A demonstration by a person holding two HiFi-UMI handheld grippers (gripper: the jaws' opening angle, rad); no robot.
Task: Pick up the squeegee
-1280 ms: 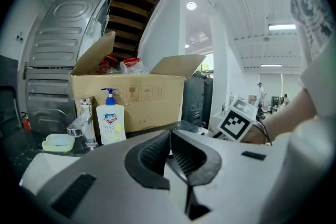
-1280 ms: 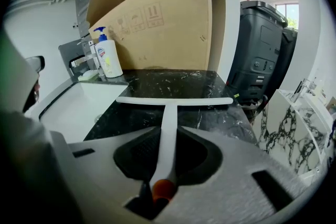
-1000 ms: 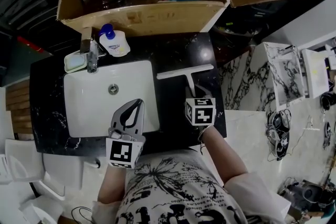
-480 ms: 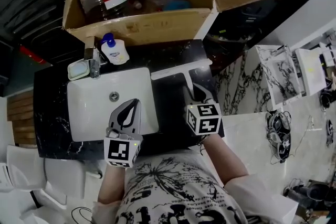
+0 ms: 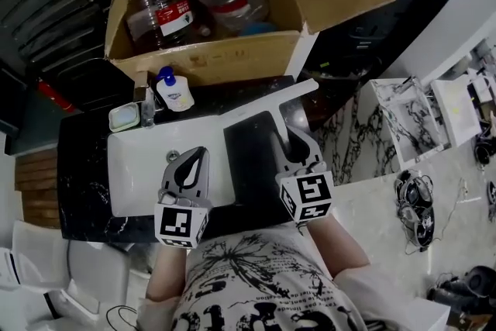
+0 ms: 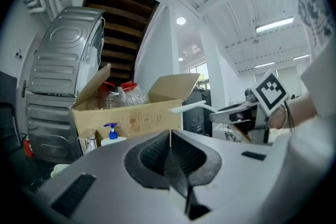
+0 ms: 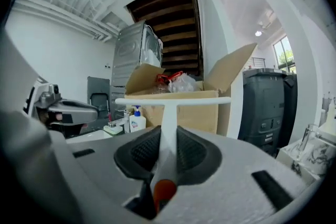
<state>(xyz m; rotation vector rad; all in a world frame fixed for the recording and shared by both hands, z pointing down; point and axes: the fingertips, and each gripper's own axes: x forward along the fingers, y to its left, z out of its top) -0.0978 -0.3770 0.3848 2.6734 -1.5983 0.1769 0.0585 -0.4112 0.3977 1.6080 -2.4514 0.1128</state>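
Squeegee (image 5: 271, 99) sits clamped by its handle in the right hand-held gripper (image 5: 293, 137), held in the air above the dark bench (image 5: 81, 159), just right of the frame's centre in the head view. Its white handle runs away from the jaws toward the upper part of the frame. The blade lies crosswise at the far end, its long axis slanting from lower left to upper right, ending close to the front wall of the cardboard box (image 5: 209, 58).

In the right gripper view the squeegee (image 7: 169, 110) reads as a T. The handle rises from between the jaws, and the blade runs straight across the centre of the frame in front of the box (image 7: 189, 113). An orange-red butt end shows low in the throat of the right hand-held gripper (image 7: 168, 134). Both pads press on the handle's sides.

The right forearm enters from the bottom of the head view, with the marker cube facing up and the tool pointing roughly level.

The left hand-held gripper (image 5: 200, 155) hangs over the white sink (image 5: 139, 174), left of centre, pointing the same way. In its own view the left hand-held gripper (image 6: 169, 136) has its jaws together with nothing between them.
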